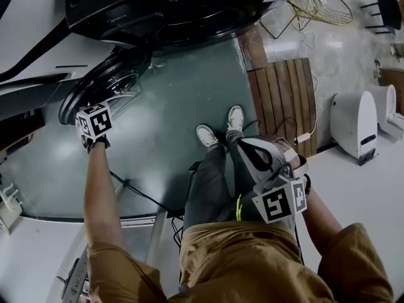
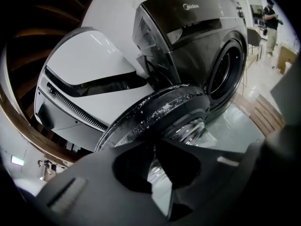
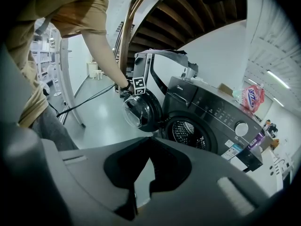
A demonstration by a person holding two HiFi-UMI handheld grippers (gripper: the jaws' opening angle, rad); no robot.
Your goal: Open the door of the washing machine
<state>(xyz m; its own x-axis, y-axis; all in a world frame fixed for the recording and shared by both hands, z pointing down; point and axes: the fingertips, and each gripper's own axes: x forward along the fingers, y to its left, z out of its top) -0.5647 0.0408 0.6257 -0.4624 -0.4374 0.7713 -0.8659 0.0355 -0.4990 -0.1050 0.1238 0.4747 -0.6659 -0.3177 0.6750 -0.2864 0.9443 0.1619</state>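
Grey floor (image 1: 170, 106); washing machine (image 3: 211, 108) door (image 3: 140, 110) open.

A: Clothing on the person?
B: Tan short-sleeved shirt (image 1: 265, 264), grey trousers (image 1: 208, 194), white shoes (image 1: 235, 117).
A: The tools?
B: Left gripper (image 2: 154, 152), right gripper (image 3: 150, 156) — dark grey moulded shells. Left cube (image 1: 95, 121) and right cube (image 1: 281, 202) are white with black square markers.

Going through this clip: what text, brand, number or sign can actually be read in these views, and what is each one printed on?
"Midea": brand name on the top front of the washing machine, left gripper view.
Bag on top of the machine: large coloured lettering, too blurred to read.
Stickers on the machine's front: too small to read.
Control panel markings: too small to read.
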